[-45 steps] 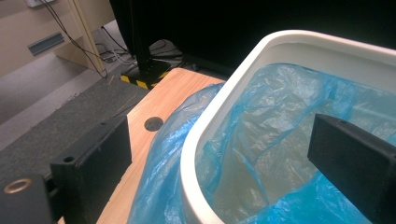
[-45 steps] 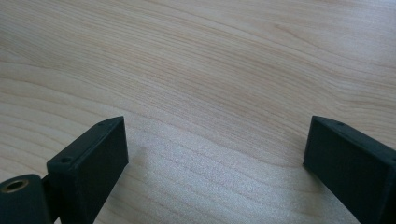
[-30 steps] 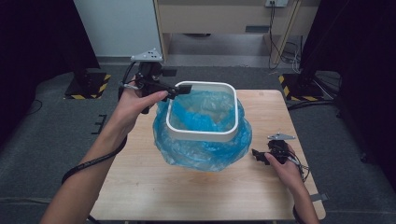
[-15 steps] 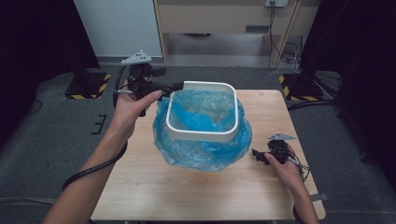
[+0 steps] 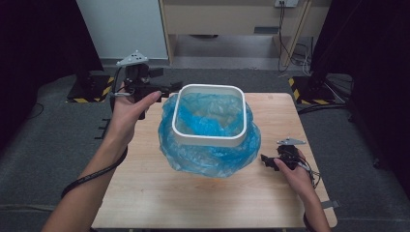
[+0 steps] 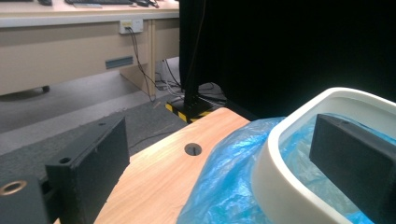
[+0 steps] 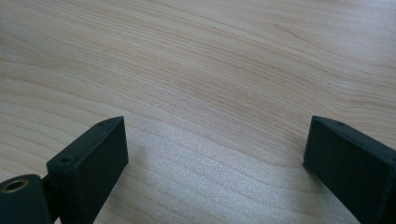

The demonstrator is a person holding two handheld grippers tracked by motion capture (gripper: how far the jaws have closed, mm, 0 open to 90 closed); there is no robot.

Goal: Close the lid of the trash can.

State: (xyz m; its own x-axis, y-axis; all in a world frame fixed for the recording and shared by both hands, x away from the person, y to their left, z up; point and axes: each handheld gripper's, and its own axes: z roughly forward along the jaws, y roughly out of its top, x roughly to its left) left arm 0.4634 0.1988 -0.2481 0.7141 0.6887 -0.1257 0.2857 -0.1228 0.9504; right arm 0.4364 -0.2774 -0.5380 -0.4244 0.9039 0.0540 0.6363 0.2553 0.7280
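Note:
A white square bin lined with a blue plastic bag stands in the middle of the wooden table. The bag hangs over the rim and bunches around the bin's sides. My left gripper is held at the bin's far-left corner, open. In the left gripper view the gripper has the bin's rim and the bag in the gap, with one jaw in front of the bin's inside. My right gripper rests low on the table right of the bin, open over bare wood.
A small round hole marks the table's far corner. Black-and-yellow striped bases stand on the grey floor behind the table, beside cables. A beige desk runs along the back wall. Dark curtains hang at both sides.
My left gripper has drawn back a little to the left from the bin's corner. The bin, the bag and my right gripper have stayed where they were.

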